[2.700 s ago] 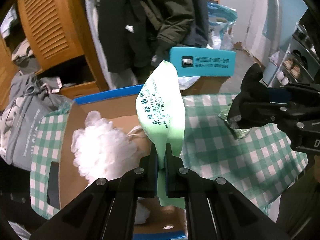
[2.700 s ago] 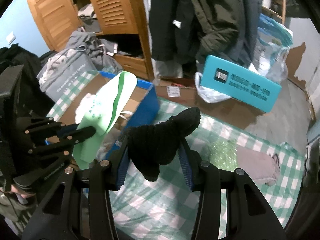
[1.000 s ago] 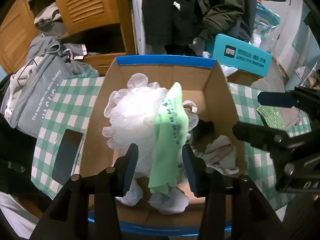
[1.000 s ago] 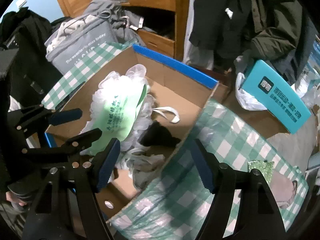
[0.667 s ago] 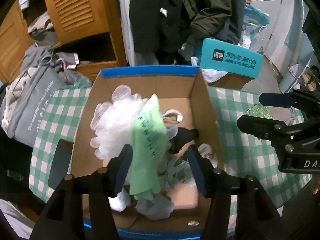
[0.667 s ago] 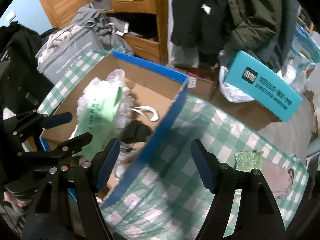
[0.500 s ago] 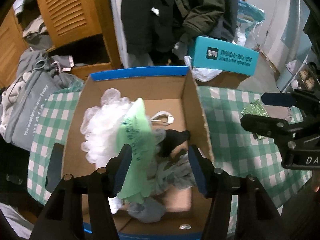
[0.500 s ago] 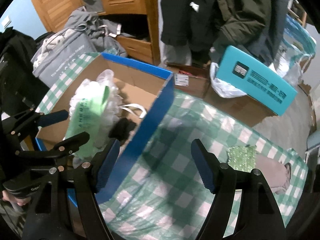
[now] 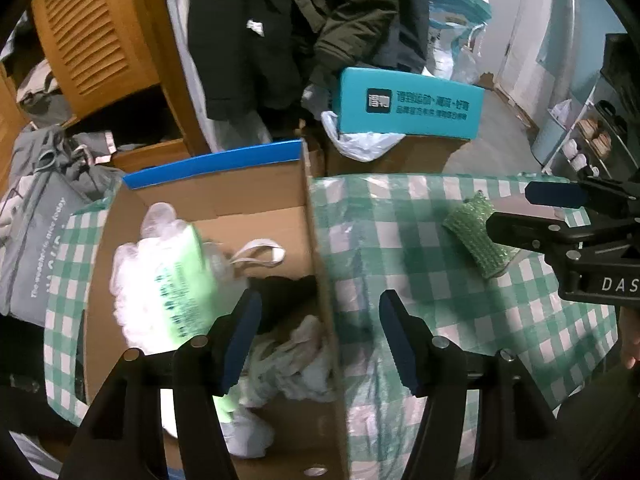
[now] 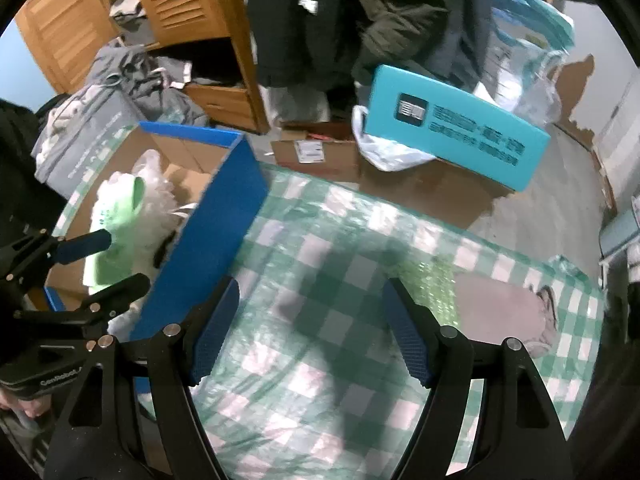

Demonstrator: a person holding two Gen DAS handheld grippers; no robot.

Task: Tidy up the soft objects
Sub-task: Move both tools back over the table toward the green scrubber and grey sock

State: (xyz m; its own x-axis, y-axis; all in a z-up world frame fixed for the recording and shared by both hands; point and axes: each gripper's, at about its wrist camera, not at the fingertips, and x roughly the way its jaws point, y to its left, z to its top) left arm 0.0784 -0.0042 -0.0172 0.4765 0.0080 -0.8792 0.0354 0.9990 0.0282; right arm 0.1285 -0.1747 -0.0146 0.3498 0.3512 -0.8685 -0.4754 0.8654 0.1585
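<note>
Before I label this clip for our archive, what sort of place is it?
Most likely a cluttered bedroom or closet corner at home: dark coats hang beside a louvered wooden wardrobe, a shoe rack stands at the right, and a cardboard box sits on a green checked tablecloth.

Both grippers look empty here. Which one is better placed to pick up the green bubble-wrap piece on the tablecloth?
Probably the right gripper: open, with the green bubble-wrap piece just ahead. The left gripper, also open, straddles the cardboard box wall.

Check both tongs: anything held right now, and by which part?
Nothing is held. The left tongs stand open over the box's right wall; the right tongs stand open over bare tablecloth. The green pouch lies loose in the box.
</note>
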